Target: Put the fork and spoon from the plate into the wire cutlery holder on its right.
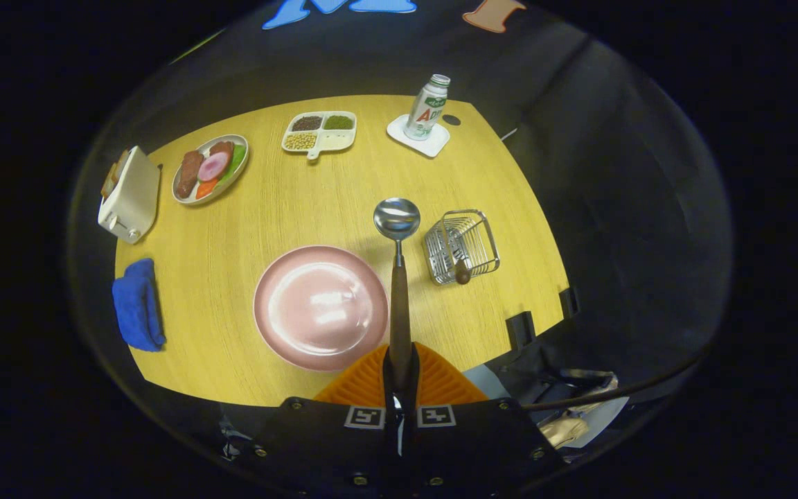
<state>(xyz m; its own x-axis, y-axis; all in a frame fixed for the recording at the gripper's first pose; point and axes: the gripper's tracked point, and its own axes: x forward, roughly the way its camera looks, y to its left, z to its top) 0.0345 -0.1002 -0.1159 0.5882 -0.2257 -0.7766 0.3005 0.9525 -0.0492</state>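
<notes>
One wooden table (246,229) spreads beneath you; on it, just ahead of your fingers, sits the pink plate (321,306), bare, and to its right stands the wire cutlery holder (461,246) with a dark handle (462,274) already poking from it. Your gripper (400,371) has its two fingers pinched tight on the spoon (397,263), gripping its brown handle; the spoon points straight forward, raised above the table, its bowl beyond the plate's far rim and just left of the holder.
</notes>
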